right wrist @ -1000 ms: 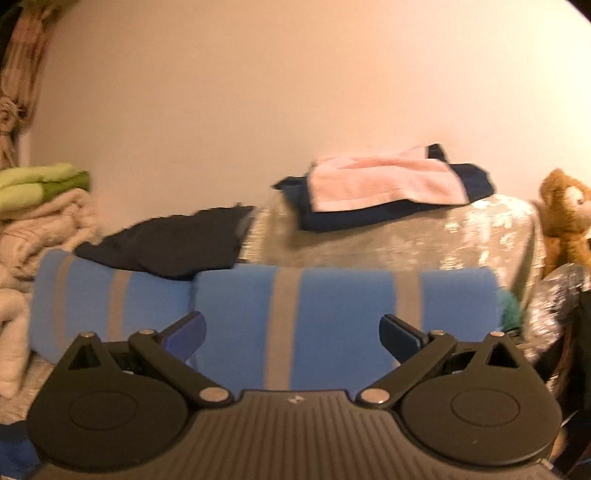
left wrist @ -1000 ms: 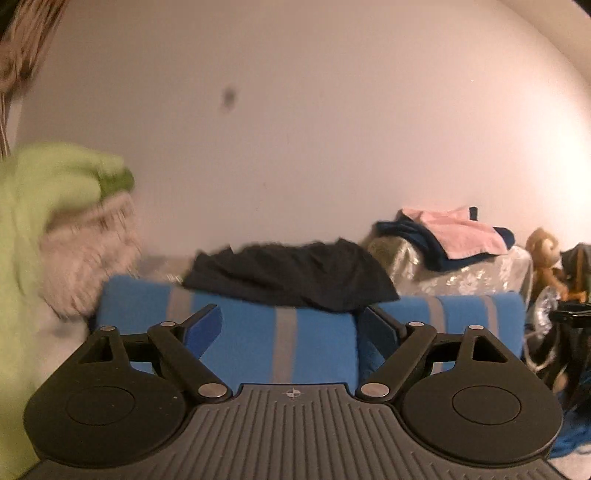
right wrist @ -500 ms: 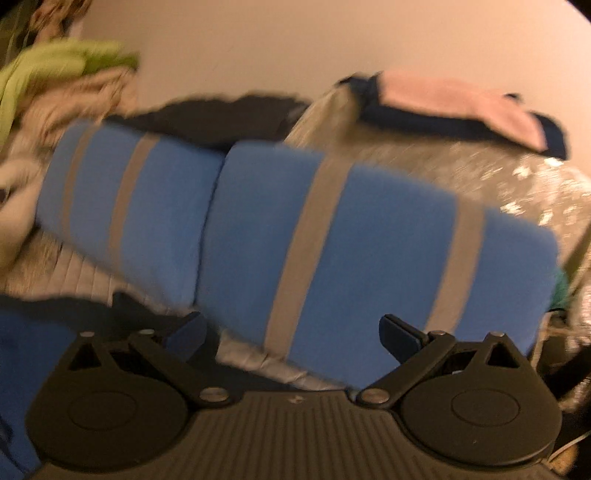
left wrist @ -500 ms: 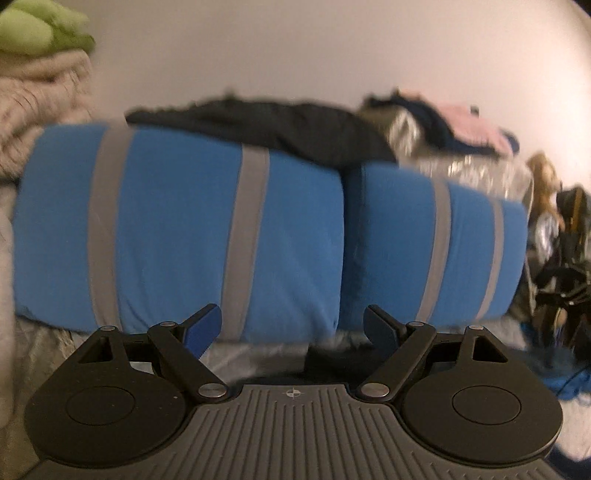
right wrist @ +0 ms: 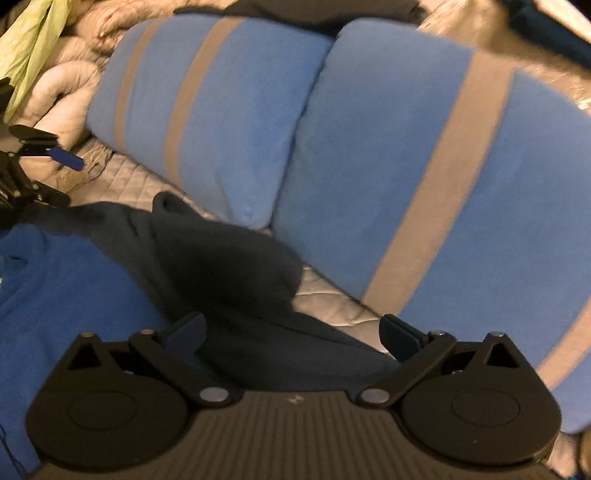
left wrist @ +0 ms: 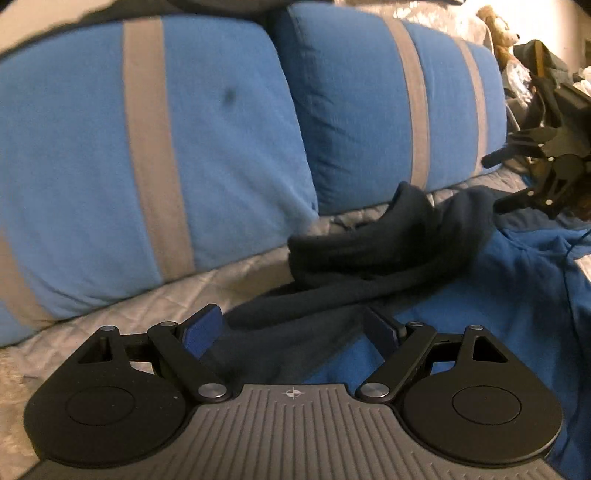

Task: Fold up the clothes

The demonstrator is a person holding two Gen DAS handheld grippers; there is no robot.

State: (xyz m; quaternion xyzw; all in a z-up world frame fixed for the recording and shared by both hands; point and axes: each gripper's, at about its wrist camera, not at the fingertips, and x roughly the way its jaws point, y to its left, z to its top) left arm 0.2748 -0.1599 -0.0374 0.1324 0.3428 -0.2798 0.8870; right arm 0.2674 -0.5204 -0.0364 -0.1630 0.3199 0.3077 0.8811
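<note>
Across the quilted grey bedspread (left wrist: 229,280) lies the garment I am to fold: a blue hoodie (left wrist: 517,295) with a dark navy hood (left wrist: 369,240) bunched at its upper end, just below two blue pillows with grey stripes (left wrist: 207,122). My left gripper (left wrist: 291,328) points down at the dark fabric beside the hood; its jaws stand wide apart, the fingers (left wrist: 201,326) clear of the cloth and nothing held between them. My right gripper (right wrist: 291,334) hangs over the opposite side of the hood (right wrist: 221,266), jaws likewise spread wide and empty, with the blue body of the hoodie (right wrist: 59,288) to its left. Each gripper appears at the edge of the other's view: the right one (left wrist: 524,181) near the far pillow, the left one (right wrist: 48,173) beside a heap of pale blankets (right wrist: 62,85). A stuffed toy (left wrist: 498,26) sits beyond the pillows, partly blurred
</note>
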